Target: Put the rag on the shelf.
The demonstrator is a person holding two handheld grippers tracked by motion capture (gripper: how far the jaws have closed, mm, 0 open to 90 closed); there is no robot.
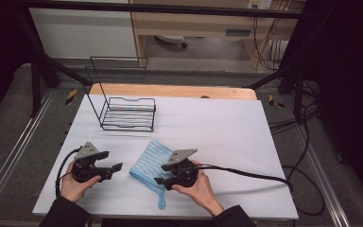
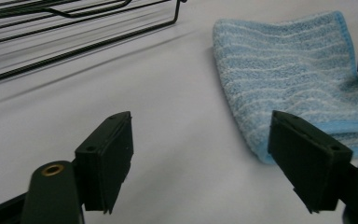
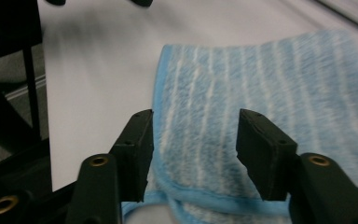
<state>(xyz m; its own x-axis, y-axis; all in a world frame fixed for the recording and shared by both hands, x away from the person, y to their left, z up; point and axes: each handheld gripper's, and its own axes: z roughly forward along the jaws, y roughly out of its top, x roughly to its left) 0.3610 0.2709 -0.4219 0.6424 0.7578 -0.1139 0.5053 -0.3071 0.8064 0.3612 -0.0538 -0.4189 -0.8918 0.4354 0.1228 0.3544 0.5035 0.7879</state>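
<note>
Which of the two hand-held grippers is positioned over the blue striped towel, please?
The right hand-held gripper: its open jaws straddle the towel near its bound edge. The left hand-held gripper, also open, sits beside it over bare table.

The towel (image 1: 147, 163) is soft, fuzzy blue cloth. The rack (image 1: 127, 112) is thin black wire. The table cover (image 1: 227, 132) looks smooth and matt.
</note>
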